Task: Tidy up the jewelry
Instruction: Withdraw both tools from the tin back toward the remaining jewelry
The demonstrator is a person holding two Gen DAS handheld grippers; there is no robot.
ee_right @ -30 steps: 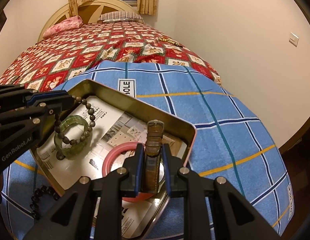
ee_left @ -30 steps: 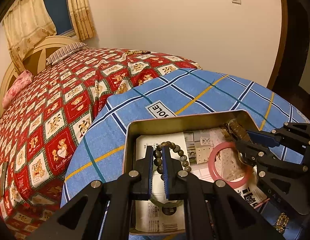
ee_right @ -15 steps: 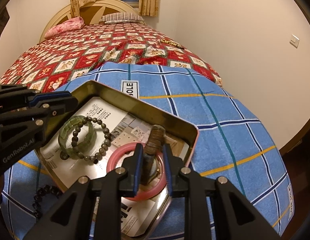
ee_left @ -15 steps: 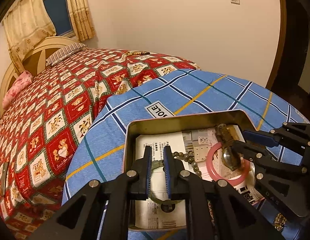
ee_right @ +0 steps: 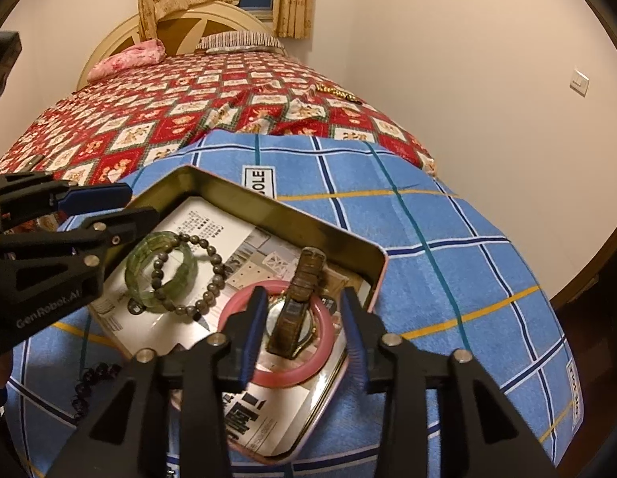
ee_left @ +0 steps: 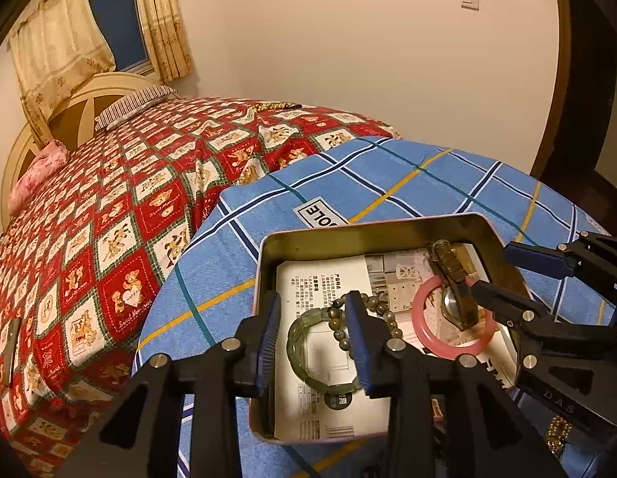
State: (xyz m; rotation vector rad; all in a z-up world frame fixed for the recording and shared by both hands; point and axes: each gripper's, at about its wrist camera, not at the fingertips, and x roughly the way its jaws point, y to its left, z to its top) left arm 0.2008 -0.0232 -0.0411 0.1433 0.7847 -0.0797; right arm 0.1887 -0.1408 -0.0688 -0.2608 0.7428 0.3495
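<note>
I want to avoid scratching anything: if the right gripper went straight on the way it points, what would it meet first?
Most likely the brown-strapped watch, lying across the pink bangle in the tin. It sits between the opening fingers of the right gripper, untouched; depth is hard to judge.

Pink bangle [ee_right: 274,374], green bracelet [ee_right: 138,269] — blue checked cloth [ee_right: 448,263], red patterned bedspread [ee_right: 157,119].

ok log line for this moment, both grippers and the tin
left gripper: opening, beaded bracelet released | right gripper: opening, watch released | tin: holds both
</note>
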